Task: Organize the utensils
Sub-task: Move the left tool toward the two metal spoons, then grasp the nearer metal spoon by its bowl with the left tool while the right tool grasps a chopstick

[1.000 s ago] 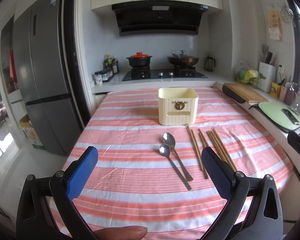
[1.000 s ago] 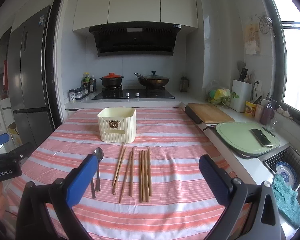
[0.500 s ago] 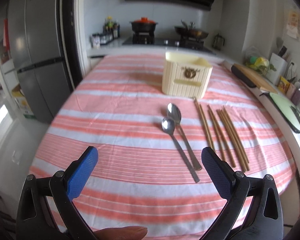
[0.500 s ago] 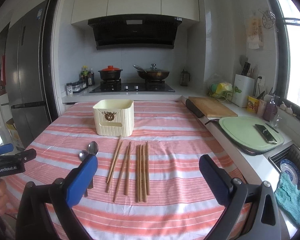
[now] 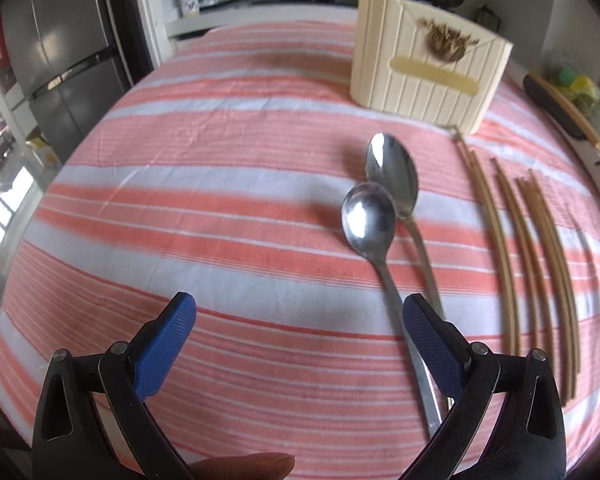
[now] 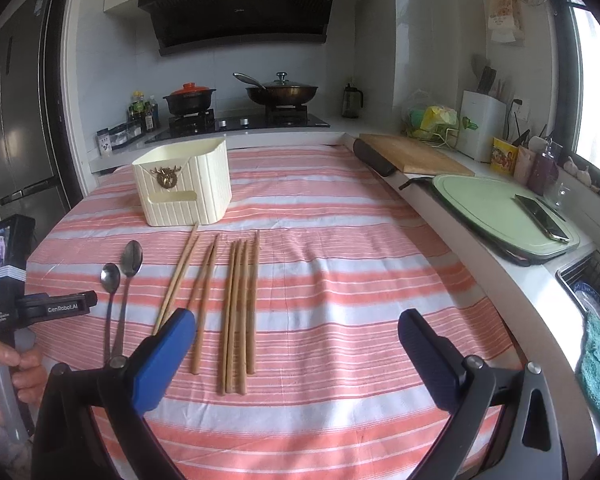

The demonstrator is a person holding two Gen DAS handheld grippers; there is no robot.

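1. The striped bench (image 6: 340, 280) carries the cream holder (image 6: 182, 182) toward its far edge.
2. My left gripper (image 5: 300, 344) and right gripper (image 6: 296, 344) are both spread, empty.
3. 8 chopsticks (image 6: 236, 304) lie mid-bench.
4. 2 spoons (image 5: 380, 220) lie just left of them.

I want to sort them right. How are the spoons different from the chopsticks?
The spoons are shiny metal with round bowls; the chopsticks are plain brown sticks. There are two spoons but many chopsticks. The spoons lie left of the chopsticks, with the open left gripper over their handles. Both lie flat on the striped cloth, pointing towards the cream box.
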